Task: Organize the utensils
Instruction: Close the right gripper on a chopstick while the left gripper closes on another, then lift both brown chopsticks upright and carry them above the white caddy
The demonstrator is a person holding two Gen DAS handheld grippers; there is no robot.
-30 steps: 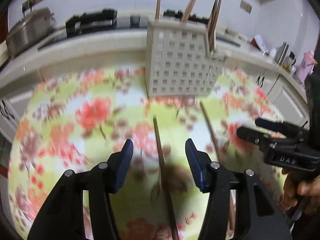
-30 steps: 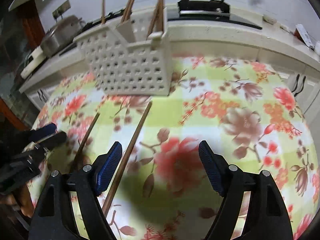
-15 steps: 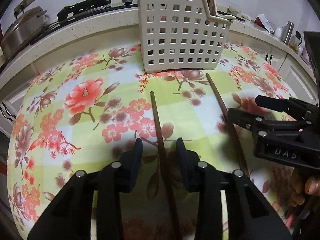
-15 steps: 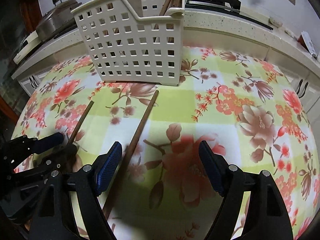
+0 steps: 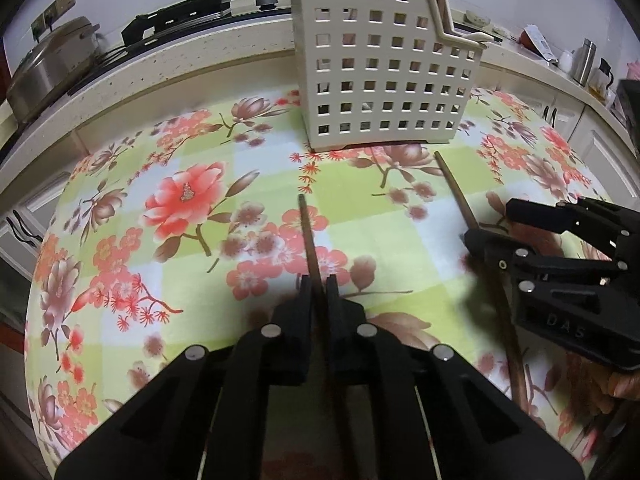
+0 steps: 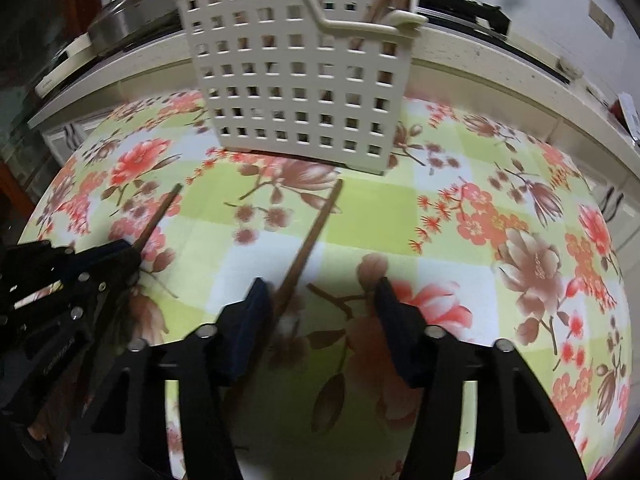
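A cream perforated utensil holder [image 5: 384, 68] stands at the far side of the floral tablecloth, with several wooden chopsticks upright in it; it also shows in the right wrist view [image 6: 296, 72]. Two brown chopsticks lie on the cloth. My left gripper [image 5: 319, 292] is shut on the left chopstick [image 5: 309, 236], which points at the holder. My right gripper [image 6: 320, 300] is open, low over the cloth, with the right chopstick [image 6: 312, 236] just inside its left finger. In the left wrist view the right gripper [image 5: 492, 228] sits over that chopstick [image 5: 456, 192].
A kitchen counter [image 5: 224, 46] runs behind the table with a steel pot [image 5: 52, 68] at the left and a black appliance [image 5: 176, 24]. Flasks and jars [image 5: 584, 64] stand at the far right. The floral tablecloth [image 5: 192, 200] covers the table.
My left gripper has closed from open onto the left chopstick. Both grippers have moved forward and lower toward the holder; the right gripper now straddles the right chopstick.
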